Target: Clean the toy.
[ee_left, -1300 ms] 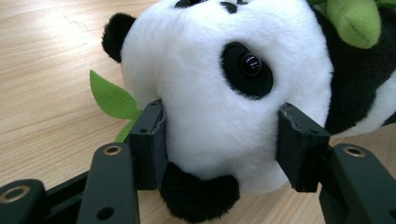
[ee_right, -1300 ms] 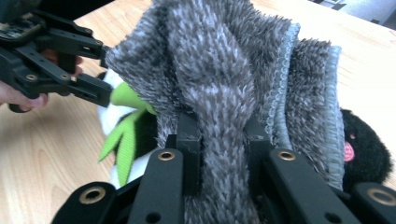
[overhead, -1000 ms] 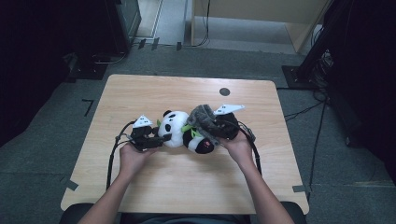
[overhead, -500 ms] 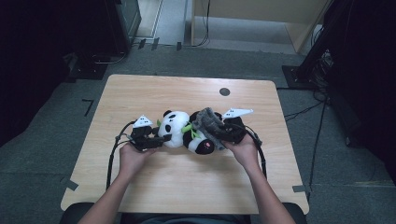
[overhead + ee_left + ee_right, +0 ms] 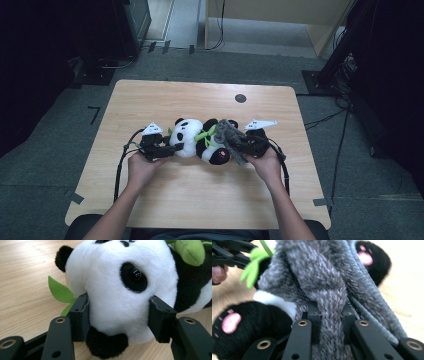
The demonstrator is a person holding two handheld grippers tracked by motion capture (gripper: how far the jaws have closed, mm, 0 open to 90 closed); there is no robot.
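lying on its back across the middle of the table (image 5: 150, 200), a little nearer the person's edge than the far edge, the plush panda (image 5: 197, 141) has its white head toward the left edge and its black feet toward the right edge. the left gripper (image 5: 167, 150) is clamped on the panda's head: in the left gripper view its two black pads (image 5: 81, 315) press into the white fur on either side of the face, one just beside a green felt leaf (image 5: 58, 291), the other below the black eye patch. the left hand (image 5: 141, 167) wraps the gripper's body from the near side, and its cable (image 5: 120, 170) loops toward the near edge.

a grey knitted cloth (image 5: 230, 137) is draped over the panda's lower body. the right gripper (image 5: 239, 142) is pinched tight on a bunched fold of that cloth; in the right gripper view the jaws stand nearly together with the grey knit (image 5: 329, 290) squeezed between them, and a black foot with a pink sole (image 5: 230, 322) lies just beside it. the right hand (image 5: 265, 165) holds that gripper from the near side.

a small dark round mark (image 5: 240, 98) sits on the table near the far edge, well apart from the panda.
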